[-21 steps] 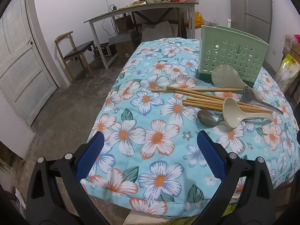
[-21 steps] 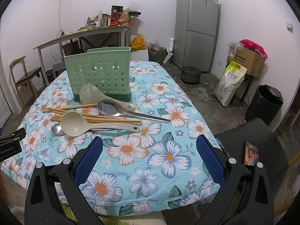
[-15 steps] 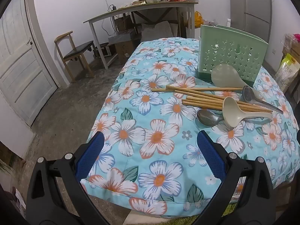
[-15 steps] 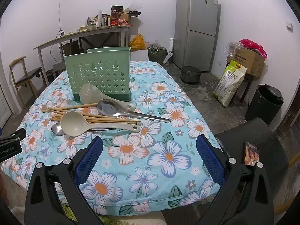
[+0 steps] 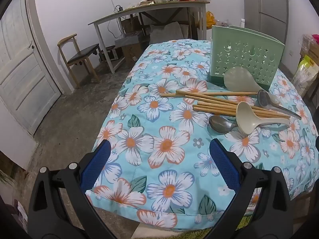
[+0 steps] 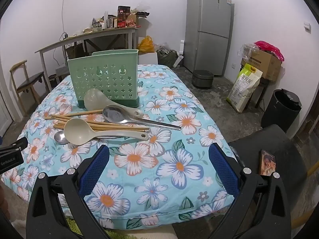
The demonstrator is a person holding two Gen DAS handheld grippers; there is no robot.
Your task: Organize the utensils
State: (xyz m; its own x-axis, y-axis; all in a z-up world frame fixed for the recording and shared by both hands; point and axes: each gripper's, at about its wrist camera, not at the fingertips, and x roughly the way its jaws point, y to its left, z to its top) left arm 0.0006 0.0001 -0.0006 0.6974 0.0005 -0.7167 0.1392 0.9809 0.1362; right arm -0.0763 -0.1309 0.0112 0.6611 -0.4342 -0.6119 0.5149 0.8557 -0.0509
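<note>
A green perforated utensil holder [image 5: 246,56] [image 6: 103,78] stands upright on the floral tablecloth [image 5: 159,145] [image 6: 159,163]. In front of it lies a loose pile: a pale rice paddle [image 5: 238,79] [image 6: 95,100], several wooden chopsticks [image 5: 215,104] [image 6: 79,118], a beige ladle [image 5: 251,118] [image 6: 83,131], a large metal spoon [image 5: 267,100] [image 6: 119,115] and a small metal spoon [image 5: 220,124] [image 6: 60,137]. My left gripper [image 5: 159,166] hangs wide open over the near table corner, well short of the pile. My right gripper [image 6: 158,168] is likewise open and empty, just in front of the ladle's handle.
A wooden chair [image 5: 79,54], a cluttered side table [image 5: 151,10] and a door [image 5: 22,65] stand to the left. On the right are a fridge [image 6: 208,27], a rice bag [image 6: 245,87], a black bin [image 6: 283,107] and a black stool holding a small picture [image 6: 268,162].
</note>
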